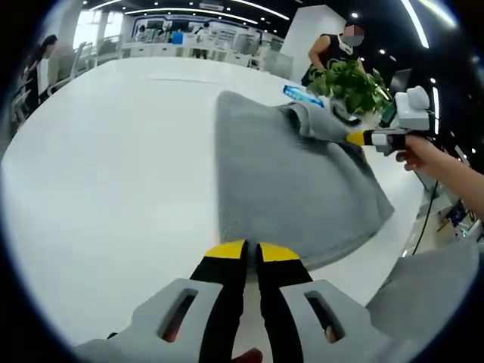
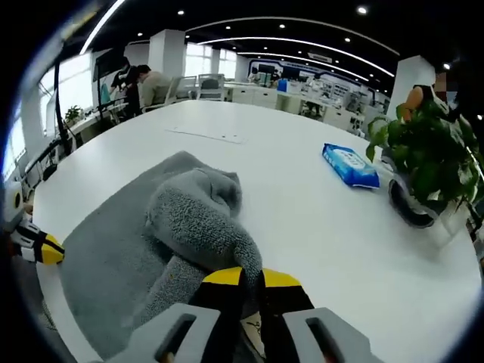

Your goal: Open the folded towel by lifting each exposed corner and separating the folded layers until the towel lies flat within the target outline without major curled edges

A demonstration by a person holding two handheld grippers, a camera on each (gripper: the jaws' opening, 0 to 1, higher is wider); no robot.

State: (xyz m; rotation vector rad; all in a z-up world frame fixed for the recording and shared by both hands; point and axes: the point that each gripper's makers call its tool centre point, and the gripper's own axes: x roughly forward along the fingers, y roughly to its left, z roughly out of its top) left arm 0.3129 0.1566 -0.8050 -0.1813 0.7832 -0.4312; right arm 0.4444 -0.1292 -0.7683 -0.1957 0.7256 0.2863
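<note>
Ahead of both grippers: left gripper [image 1: 250, 253] pinches towel [image 1: 291, 181] edge; right gripper [image 2: 250, 281] grips bunched fold. Rec. lift fold outward, keep edge pinned.

Grey fluffy towel [image 1: 295, 189], partly spread on white table, one corner bunched

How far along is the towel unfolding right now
Partly done. The grey towel is mostly spread on the white table. In hand: the left gripper is shut on the near edge, and the right gripper is shut on a bunched fold that is raised above the rest. Left: pull that fold out and flatten it. I can't see a target outline to check against.
</note>
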